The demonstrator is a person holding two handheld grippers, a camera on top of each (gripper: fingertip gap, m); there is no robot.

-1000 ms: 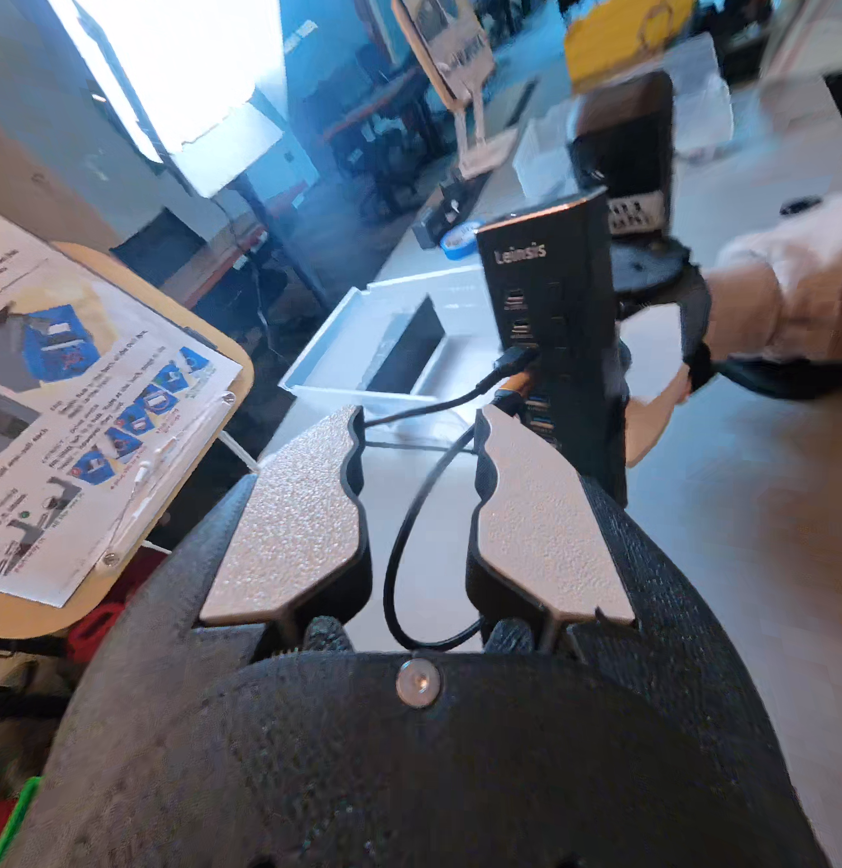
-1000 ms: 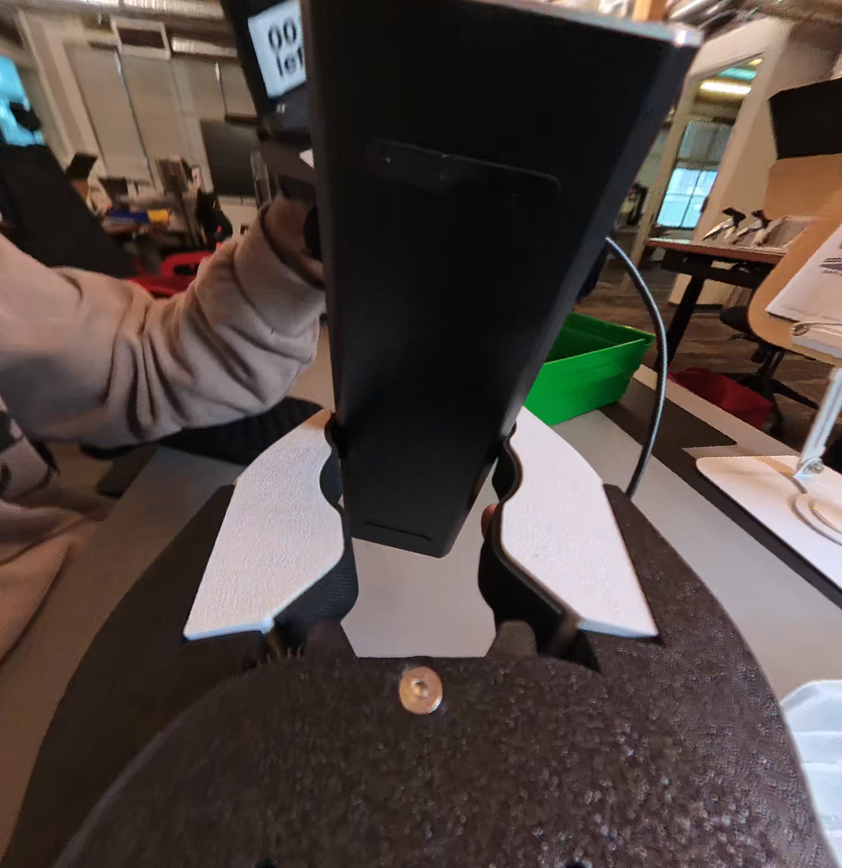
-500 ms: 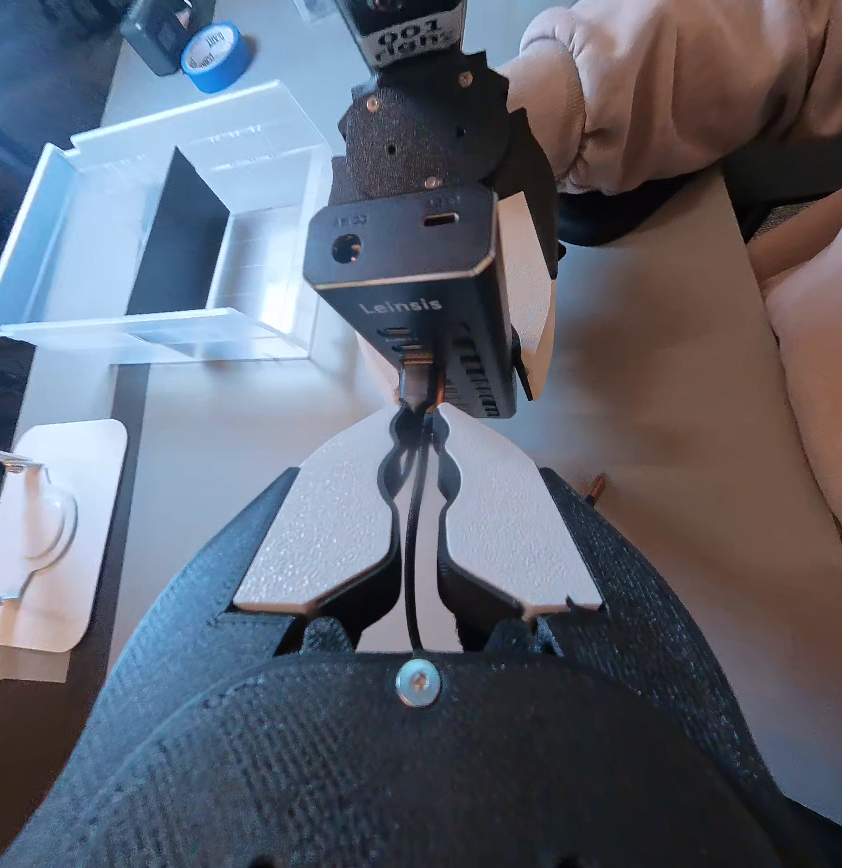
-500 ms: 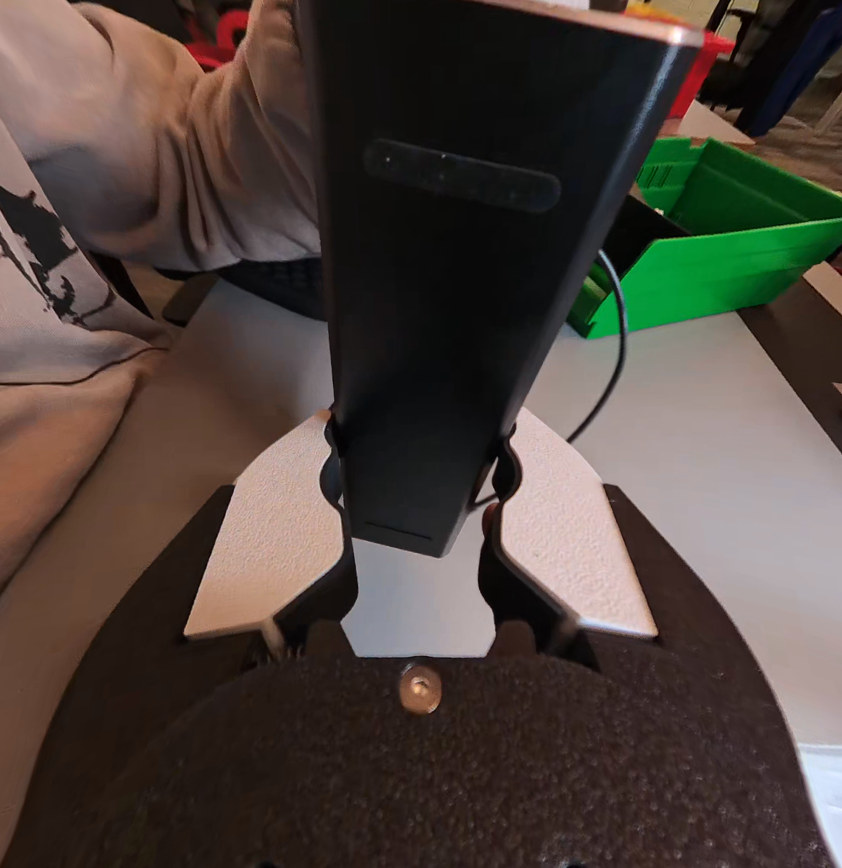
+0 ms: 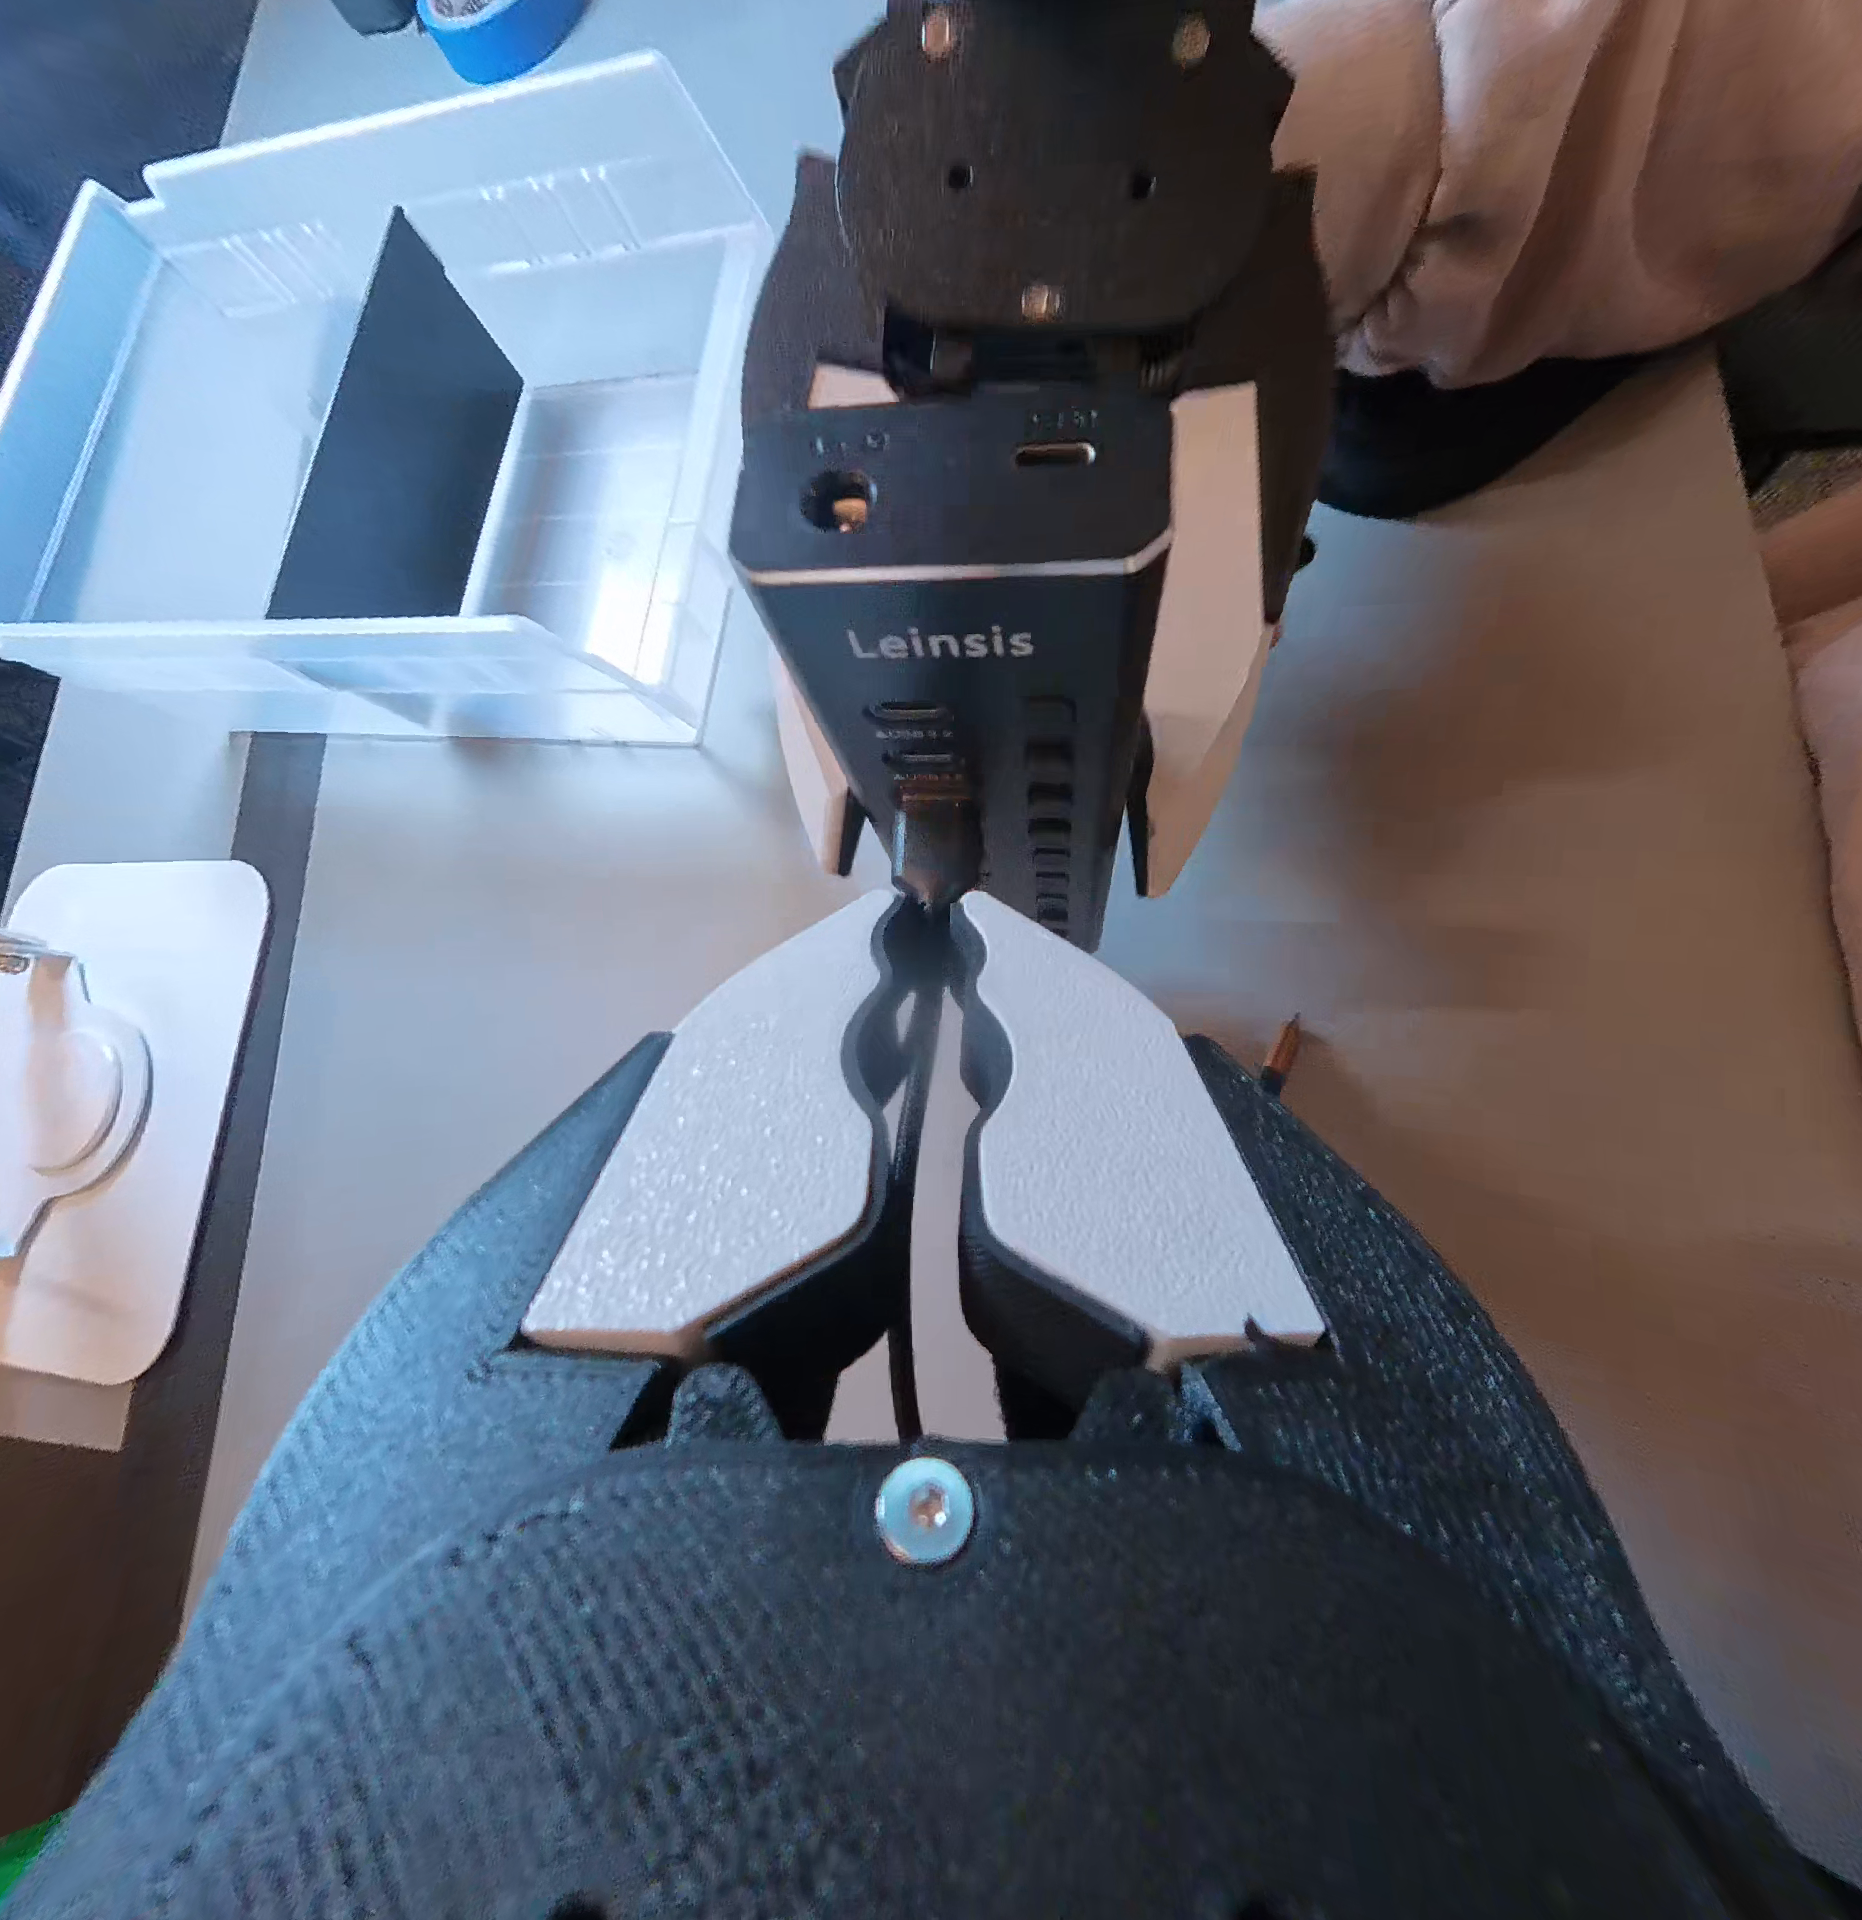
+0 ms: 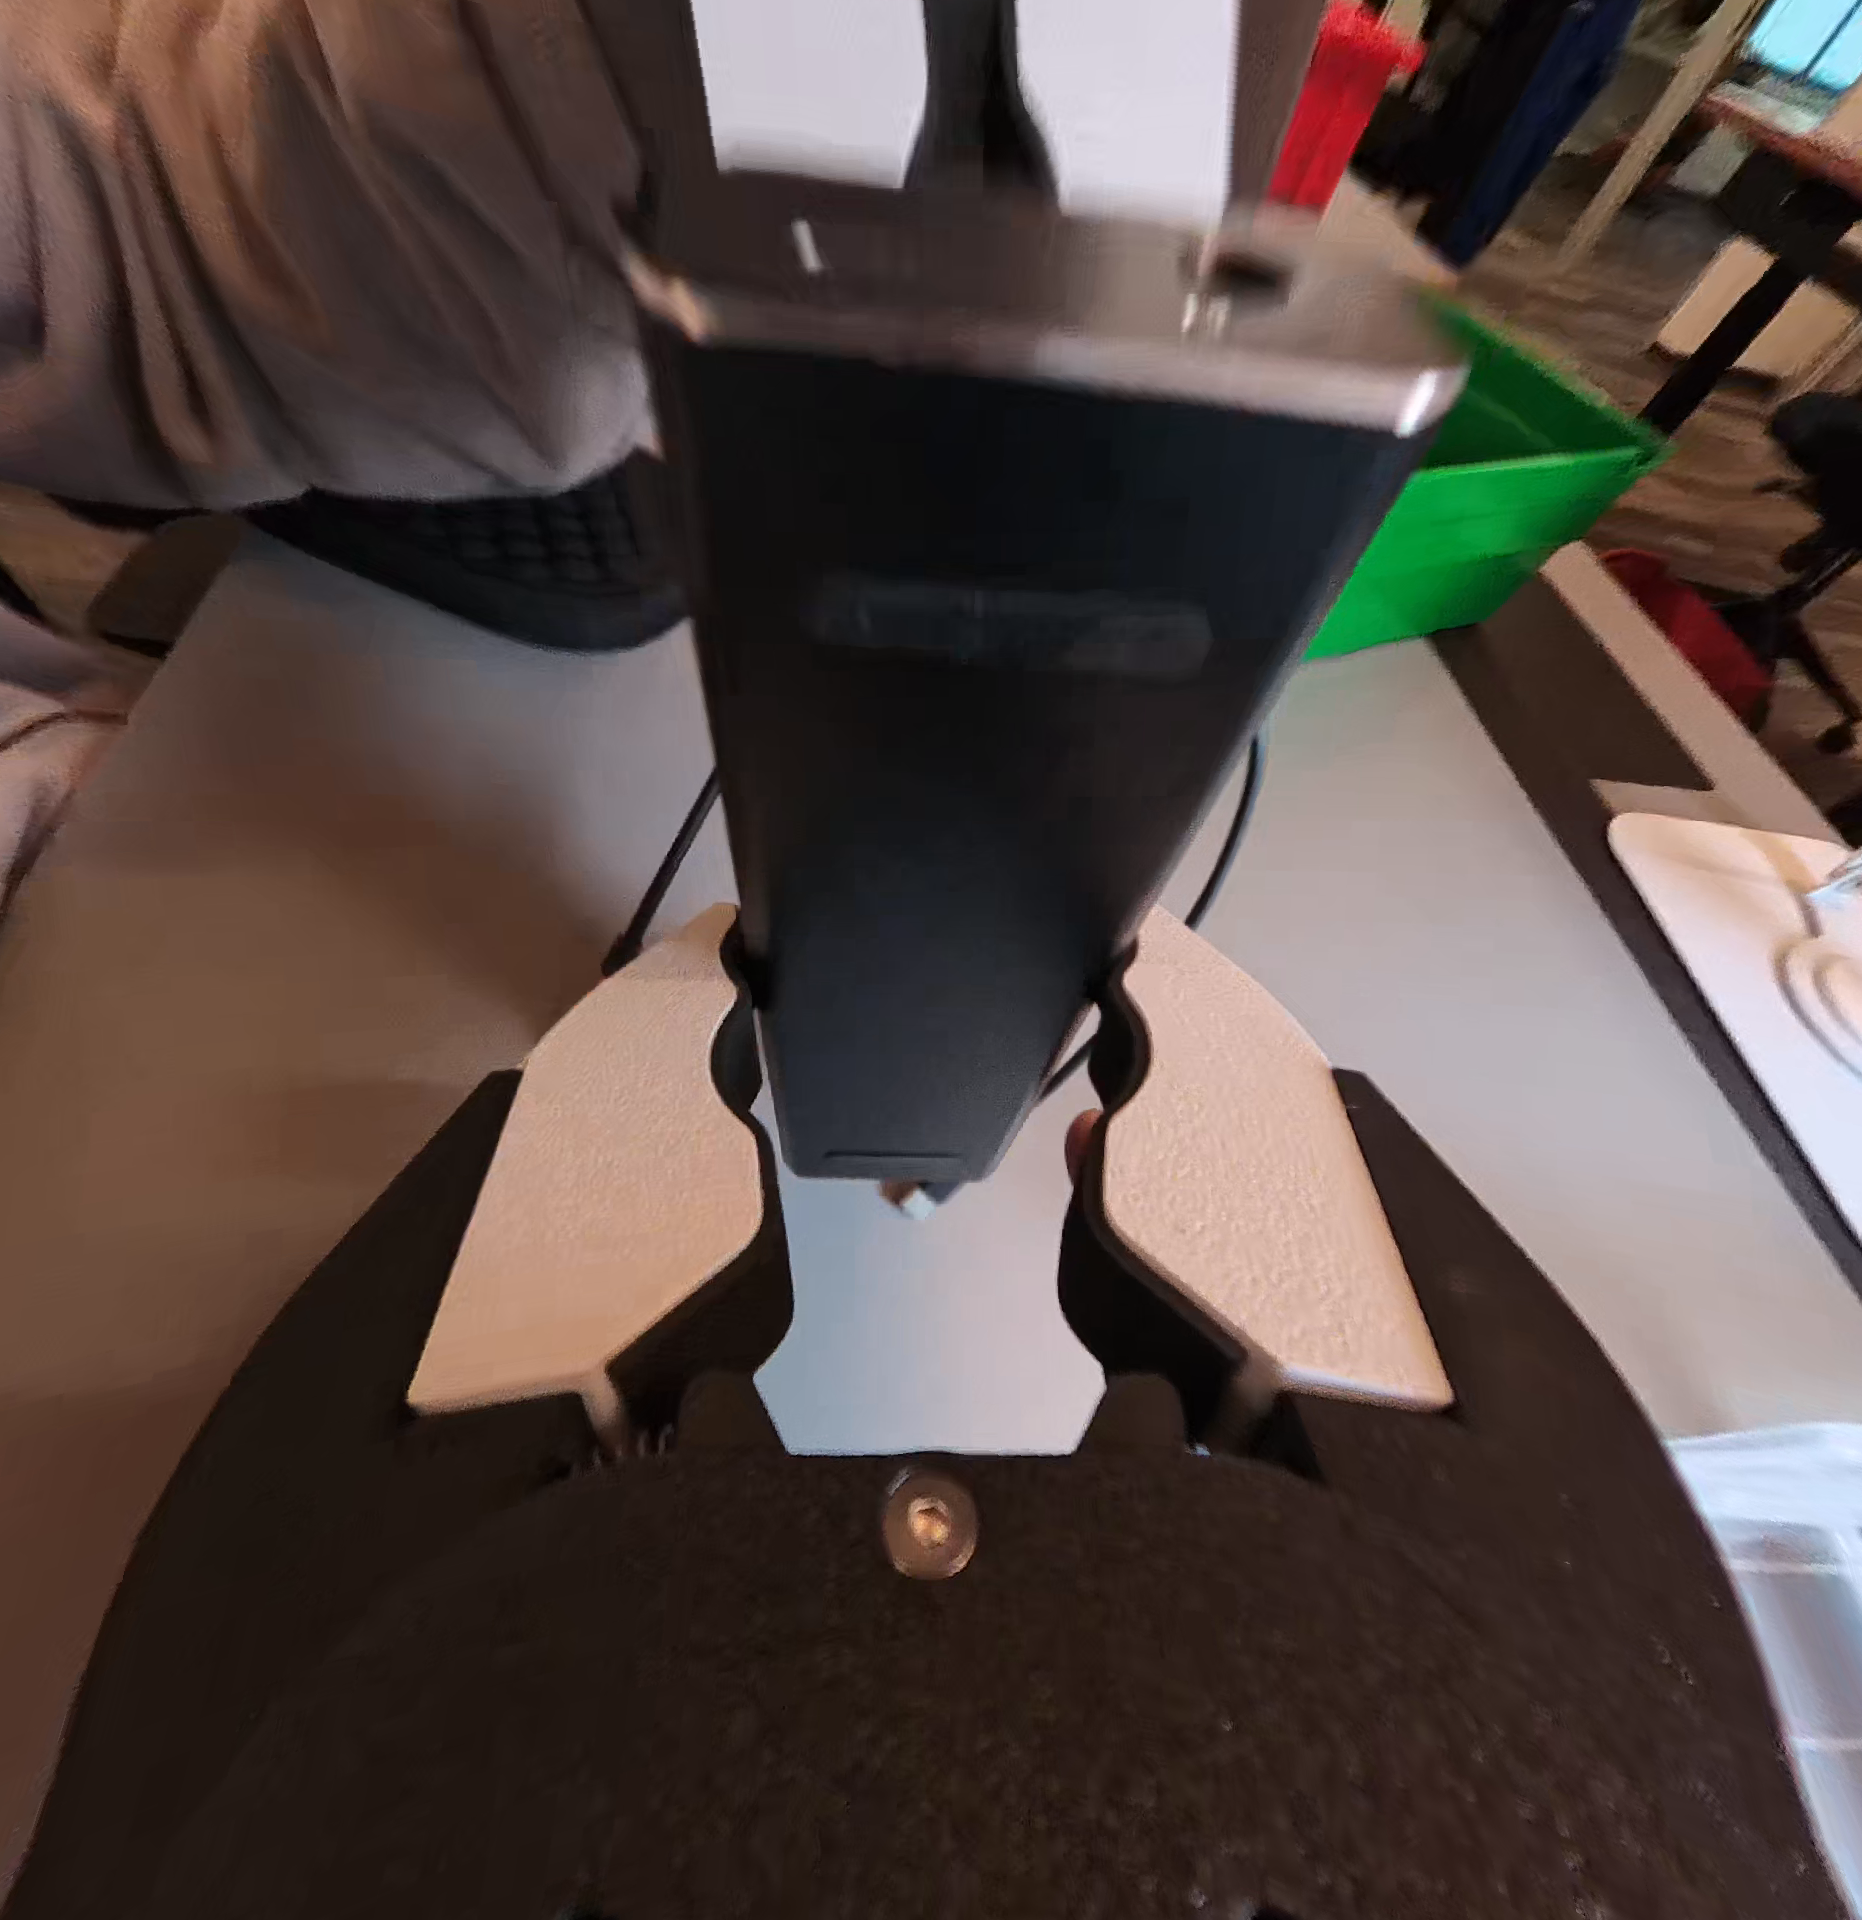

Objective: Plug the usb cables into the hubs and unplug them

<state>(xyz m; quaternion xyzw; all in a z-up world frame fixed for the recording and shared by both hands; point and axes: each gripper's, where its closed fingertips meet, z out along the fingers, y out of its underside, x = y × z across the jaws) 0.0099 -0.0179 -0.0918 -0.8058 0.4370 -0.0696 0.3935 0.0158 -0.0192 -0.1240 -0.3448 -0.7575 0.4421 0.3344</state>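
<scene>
My right gripper (image 6: 927, 935) is shut on the lower end of a black USB hub (image 6: 968, 675) and holds it upright above the table. The left wrist view shows the hub's port face (image 5: 958, 644), with the right gripper (image 5: 1031, 187) behind it. A black USB plug (image 5: 932, 842) sits at one of the hub's upper ports; how deep it sits I cannot tell. My left gripper (image 5: 927, 920) is shut on the black cable (image 5: 911, 1143) just behind the plug. The cable runs back between the fingers and loops beside the hub (image 6: 1244, 831).
A clear plastic organiser tray (image 5: 407, 416) and a blue tape roll (image 5: 491, 31) lie at the far left. A white stand base (image 5: 106, 1122) sits at the left table edge. A green bin (image 6: 1478, 520) stands behind the hub. A person's sleeve (image 5: 1529, 156) fills the right. The grippers are tip to tip, or close to it.
My left gripper was open around the cable a second ago; it has since closed on the cable behind the plug and tipped down towards the table. The hub has tilted, showing its top end.
</scene>
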